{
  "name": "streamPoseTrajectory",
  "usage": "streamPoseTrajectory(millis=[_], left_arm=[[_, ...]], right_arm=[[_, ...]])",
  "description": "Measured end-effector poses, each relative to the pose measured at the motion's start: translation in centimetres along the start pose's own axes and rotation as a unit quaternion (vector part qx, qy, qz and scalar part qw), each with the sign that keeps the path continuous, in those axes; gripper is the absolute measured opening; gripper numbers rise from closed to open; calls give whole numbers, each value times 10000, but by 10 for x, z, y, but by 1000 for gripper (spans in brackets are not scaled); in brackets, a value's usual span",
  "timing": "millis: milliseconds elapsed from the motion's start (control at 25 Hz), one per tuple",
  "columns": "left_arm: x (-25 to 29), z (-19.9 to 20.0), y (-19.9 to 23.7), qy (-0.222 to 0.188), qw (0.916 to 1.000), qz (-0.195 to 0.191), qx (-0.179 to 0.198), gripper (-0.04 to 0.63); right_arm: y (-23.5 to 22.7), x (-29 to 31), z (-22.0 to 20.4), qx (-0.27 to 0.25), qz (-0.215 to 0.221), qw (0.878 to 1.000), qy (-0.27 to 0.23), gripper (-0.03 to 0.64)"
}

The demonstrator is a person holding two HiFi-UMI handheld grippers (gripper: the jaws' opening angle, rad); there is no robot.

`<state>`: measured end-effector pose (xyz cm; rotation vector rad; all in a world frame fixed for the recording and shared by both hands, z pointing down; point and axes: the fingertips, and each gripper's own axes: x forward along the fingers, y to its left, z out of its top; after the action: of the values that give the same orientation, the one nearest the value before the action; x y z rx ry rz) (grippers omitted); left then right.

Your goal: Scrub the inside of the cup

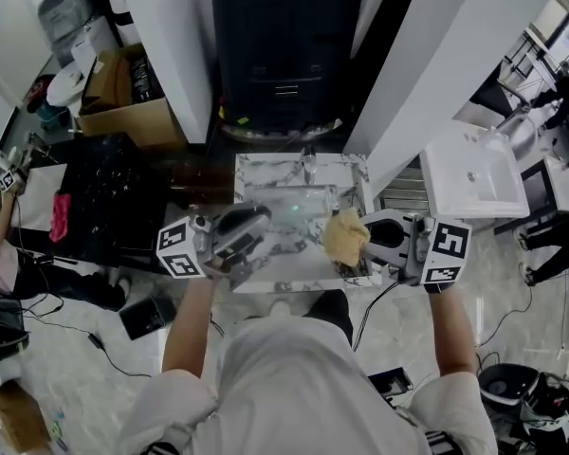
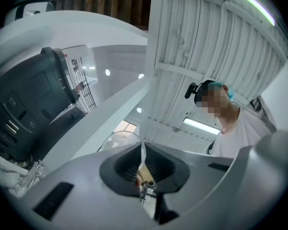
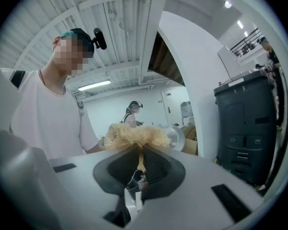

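Cup (image 2: 115, 140), clear, hangs over the marble table (image 1: 266, 171), its rim pinched between the left gripper's (image 2: 143, 155) closed jaws. Right gripper (image 3: 140, 158) clamps a tan scrubber (image 3: 137, 135) above the table's near edge. Best to steady the cup, feed the scrubber through its mouth, then twist it against the wall.

You're standing in a robotics data-recording lab set up inside an industrial hall, not a real kitchen or bathroom. White partition walls (image 1: 166, 36) fence off your bay. Overhead runs a ribbed metal ceiling (image 2: 221, 47) with a long strip light (image 2: 201, 126). A small marble-patterned tabletop (image 1: 256, 173) stands alone at 12 o'clock, with a tall black plastic wheeled bin (image 1: 284, 45) behind it. A loose white ceramic washbasin (image 1: 474, 178) sits at 2 o'clock and an open brown cardboard box (image 1: 123, 102) at 10 o'clock. Black cables (image 1: 104, 349) trail over the polished floor at 8 o'clock. Your left gripper (image 1: 248, 233) and right gripper (image 1: 368, 245) carry square-marker cubes. Another person wearing a head-mounted camera (image 3: 131, 111) works in the background.
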<state>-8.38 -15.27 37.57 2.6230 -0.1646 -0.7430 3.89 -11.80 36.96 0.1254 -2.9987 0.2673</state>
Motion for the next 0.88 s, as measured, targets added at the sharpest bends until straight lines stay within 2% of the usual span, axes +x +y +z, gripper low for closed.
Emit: streamPoseTrajectory(millis=[80,200,400,600,680,880], left_arm=[[1,-7,1,178,9998,43,55,25],[4,-19,-7,399,9991,-108,4,25],[11,-39,-10,468,9985,-131,-265,25],[2,-41,-9,111,9983,-130,-559,25],[1,-37,-6,-58,9981,-54,-607,25],[-7,-32,10,-192,9977,360,-539,25]], right_arm=[[1,-4,14,-92,-25,9998,-169,32],[-11,-10,27,-134,-174,9992,-330,34],[-44,-21,22,116,-637,9963,-564,34],[-84,-39,-6,751,-1329,9851,-792,32],[-81,-38,-23,885,-1355,9844,-688,34],[-63,-25,-47,738,-1343,9874,-388,34]])
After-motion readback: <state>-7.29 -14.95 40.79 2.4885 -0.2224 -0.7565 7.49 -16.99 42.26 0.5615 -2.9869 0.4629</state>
